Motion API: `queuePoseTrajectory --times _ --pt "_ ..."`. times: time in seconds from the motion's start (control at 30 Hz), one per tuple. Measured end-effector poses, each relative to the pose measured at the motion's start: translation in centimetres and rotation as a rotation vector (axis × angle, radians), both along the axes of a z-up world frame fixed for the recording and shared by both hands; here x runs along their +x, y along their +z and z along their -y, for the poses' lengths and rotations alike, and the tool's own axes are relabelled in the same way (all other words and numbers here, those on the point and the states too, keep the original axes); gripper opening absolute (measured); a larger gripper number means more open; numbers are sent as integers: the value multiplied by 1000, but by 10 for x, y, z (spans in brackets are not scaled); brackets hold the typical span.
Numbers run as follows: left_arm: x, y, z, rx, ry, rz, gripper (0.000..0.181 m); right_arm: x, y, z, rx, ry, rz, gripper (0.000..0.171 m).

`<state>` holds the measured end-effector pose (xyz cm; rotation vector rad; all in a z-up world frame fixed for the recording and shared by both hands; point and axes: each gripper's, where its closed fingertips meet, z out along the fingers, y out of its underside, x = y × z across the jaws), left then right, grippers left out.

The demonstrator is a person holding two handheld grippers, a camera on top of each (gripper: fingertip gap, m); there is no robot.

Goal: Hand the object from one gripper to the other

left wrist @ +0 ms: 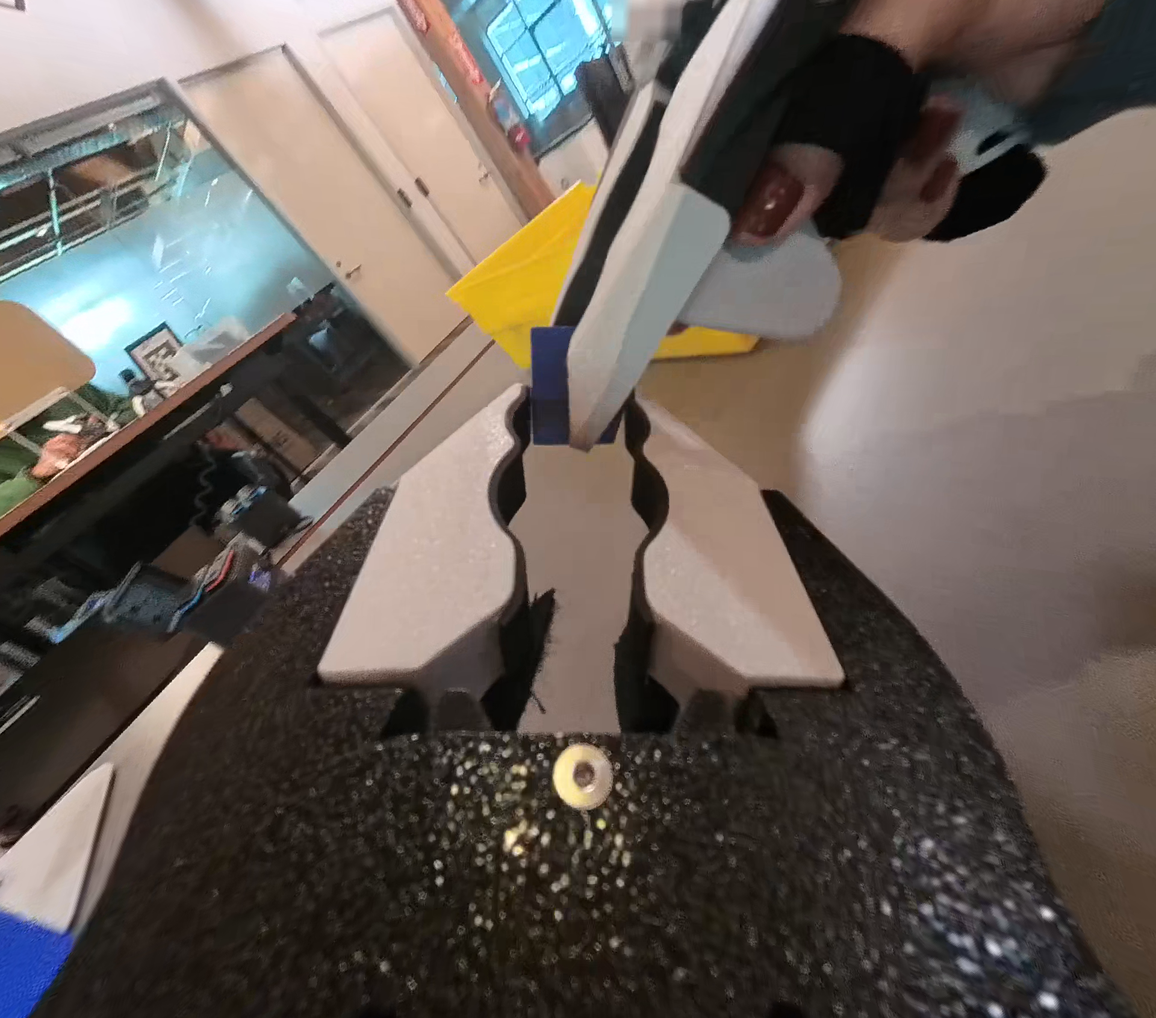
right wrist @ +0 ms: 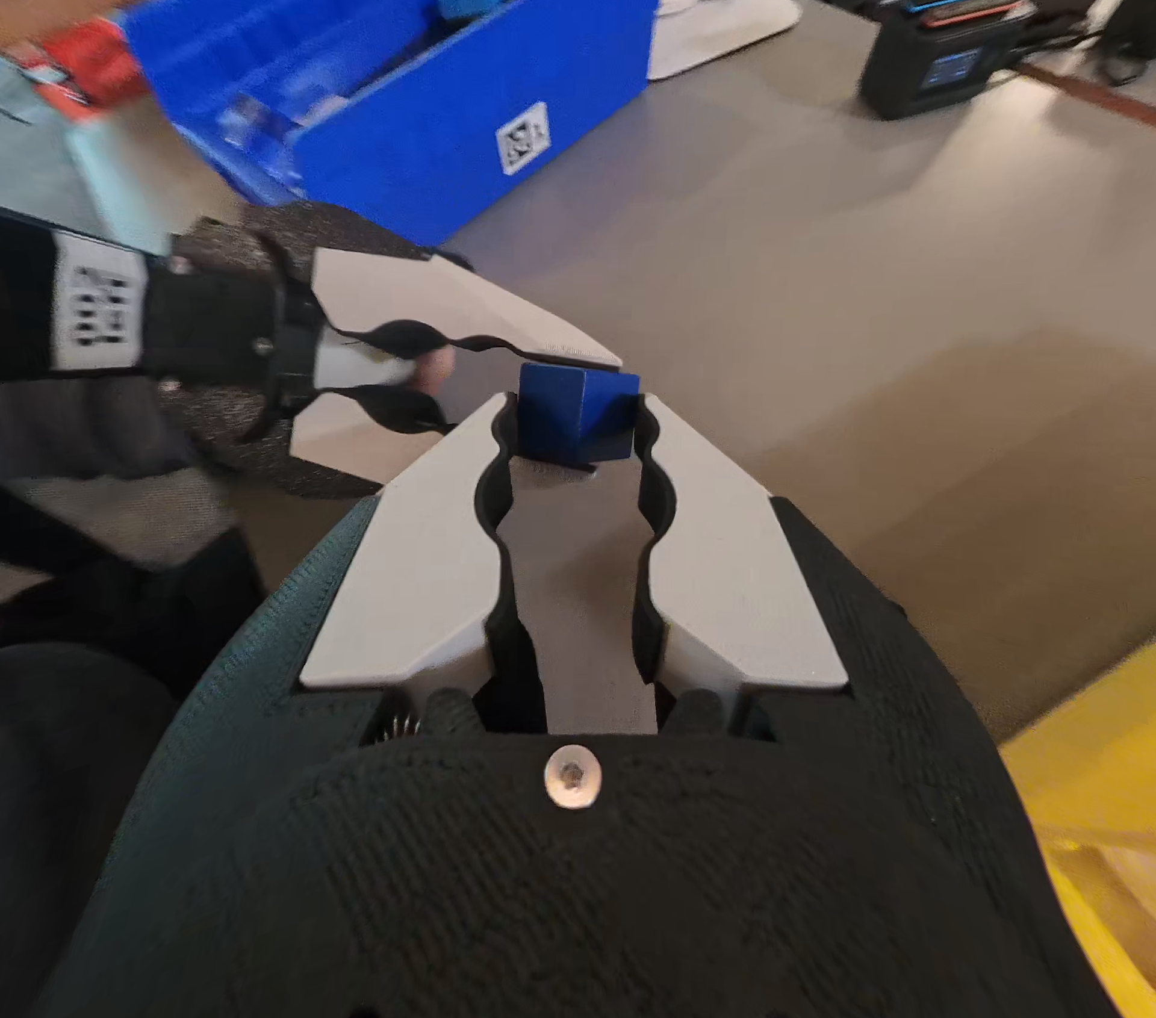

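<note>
Mid-handover! The right gripper [right wrist: 575,419] pinches the blue cube [right wrist: 578,415] at its fingertips, while the left gripper [left wrist: 578,419] is spread around the same cube, not yet clamped. Release remains, I'd say. Beyond the cube, only the right view shows the blue bin [right wrist: 475,112]; the left shows a yellow bin [left wrist: 525,281].

Both views are evenly lit by soft indoor light, with wide-angle bending toward the edges. In the left wrist view the far room and the hand [left wrist: 926,162] smear with motion blur — bright glare sits on the glass partition [left wrist: 156,250] at left. In the right wrist view the blue bin [right wrist: 438,50] is blurred, while the blue cube [right wrist: 575,412] stays sharp — soft shadows spread over the table [right wrist: 876,331].
</note>
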<state>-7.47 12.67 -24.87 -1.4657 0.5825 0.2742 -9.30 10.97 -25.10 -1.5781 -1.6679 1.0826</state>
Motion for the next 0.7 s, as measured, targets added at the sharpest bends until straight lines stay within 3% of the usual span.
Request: queuePoseTrajectory --times 0.13,0.2,0.3,0.37,0.43,0.53,0.6,0.7 --pt "18 9 9 74 -98 -29 41 12 12 16 -309 164 -14 35" --pt "18 12 11 109 -85 -65 27 18 12 21 -402 224 -3 35" --pt "18 11 8 85 -81 -39 26 17 13 19 -476 223 -23 36" --pt "16 17 11 116 -88 -23 26 19 19 22 -580 252 -29 56" --pt "19 23 16 147 -131 14 26 23 21 25 -687 292 -19 60" --pt "24 29 22 178 -192 45 26 28 28 32 -840 365 -31 49" --pt "25 30 24 191 -206 49 26 29 33 35 -909 404 -54 27" --pt "24 26 21 172 -193 52 27 26 29 31 -837 382 -68 26"
